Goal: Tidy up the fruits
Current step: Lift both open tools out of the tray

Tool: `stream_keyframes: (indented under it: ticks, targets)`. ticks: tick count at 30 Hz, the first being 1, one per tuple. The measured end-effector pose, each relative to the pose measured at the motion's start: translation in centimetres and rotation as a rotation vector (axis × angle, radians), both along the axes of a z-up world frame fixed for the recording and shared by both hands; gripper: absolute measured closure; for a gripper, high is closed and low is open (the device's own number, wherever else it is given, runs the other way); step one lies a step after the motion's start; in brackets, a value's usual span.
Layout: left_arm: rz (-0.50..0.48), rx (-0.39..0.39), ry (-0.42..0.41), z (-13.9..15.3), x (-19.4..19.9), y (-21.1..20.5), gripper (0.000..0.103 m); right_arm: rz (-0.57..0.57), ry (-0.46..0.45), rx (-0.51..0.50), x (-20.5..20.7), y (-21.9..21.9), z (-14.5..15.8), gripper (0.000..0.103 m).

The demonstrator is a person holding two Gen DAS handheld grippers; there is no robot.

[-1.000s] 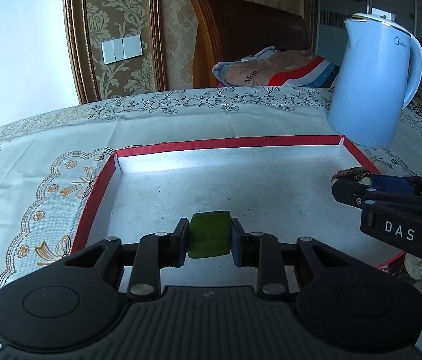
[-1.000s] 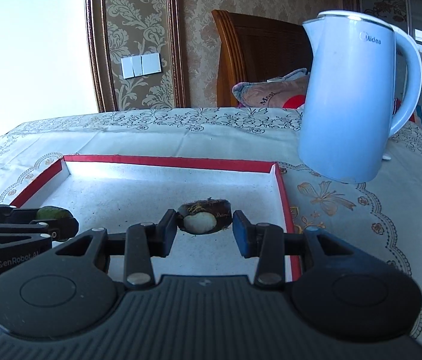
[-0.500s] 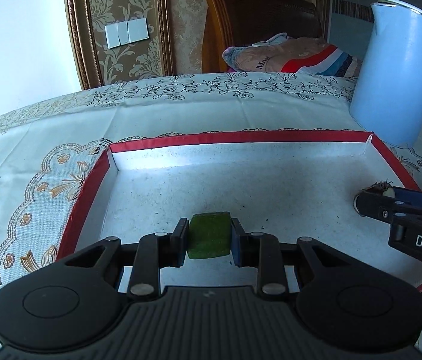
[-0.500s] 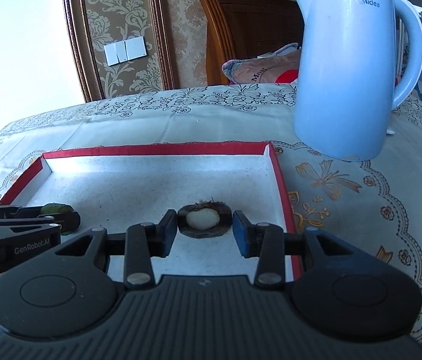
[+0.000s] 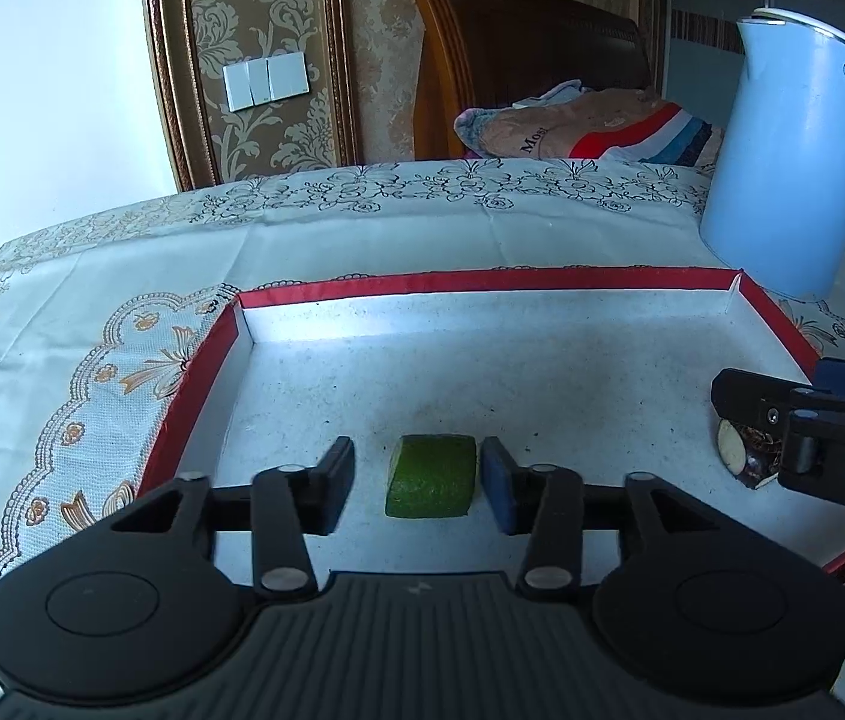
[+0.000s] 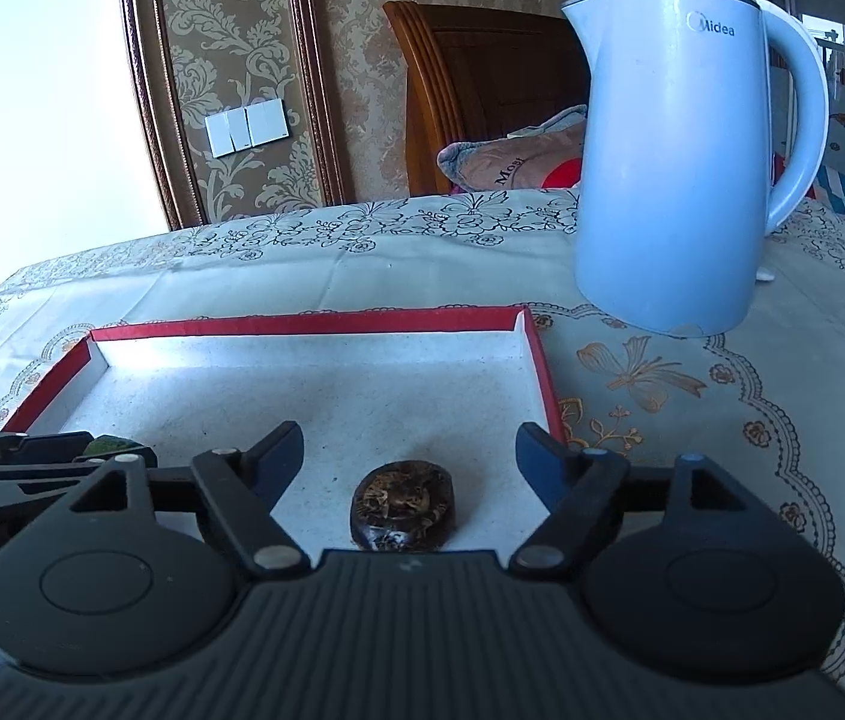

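Patterned cloth covers the worktop (image 5: 362,228), where a red-rimmed tray (image 5: 482,282) sits beside a blue kettle (image 6: 668,168) marked "Midea". Inside the tray, the left gripper (image 5: 416,483) stands open around a green fruit piece (image 5: 431,483) without touching it. The right gripper (image 6: 410,468) gapes wide around a dark brown fruit (image 6: 403,505).

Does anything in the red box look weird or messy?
Nothing is spilled or tipped. The green cut fruit chunk and the dark brown hairy fruit piece lie flat inside the red-rimmed white box, which only has dirty specks.
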State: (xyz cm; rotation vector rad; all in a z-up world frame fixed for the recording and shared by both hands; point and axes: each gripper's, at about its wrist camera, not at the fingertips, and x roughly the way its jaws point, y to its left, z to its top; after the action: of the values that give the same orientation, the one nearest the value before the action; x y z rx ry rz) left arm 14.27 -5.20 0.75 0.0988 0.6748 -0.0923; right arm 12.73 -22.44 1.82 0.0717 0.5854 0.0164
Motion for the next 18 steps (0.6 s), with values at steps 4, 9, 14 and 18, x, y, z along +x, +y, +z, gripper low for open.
stream_keyframes:
  ticks: [4, 9, 14, 18]
  targets:
    - [0.007, 0.05, -0.118, 1.0, -1.9, -0.4, 0.03, -0.009, -0.022, 0.007, -0.7, -0.1, 0.1, 0.014]
    - [0.001, 0.026, -0.134, 1.2, -3.8, -0.3, 0.023, -0.013, -0.036, 0.016, -1.4, -0.2, 0.2, 0.009]
    - [-0.004, 0.03, -0.14, 0.9, -5.5, -0.4, 0.023, -0.013, -0.059, 0.016, -2.4, -0.2, 0.2, 0.006]
    - [-0.003, 0.012, -0.144, 0.7, -7.1, 0.4, 0.023, -0.029, -0.096, 0.012, -4.0, -0.6, 0.3, 0.003]
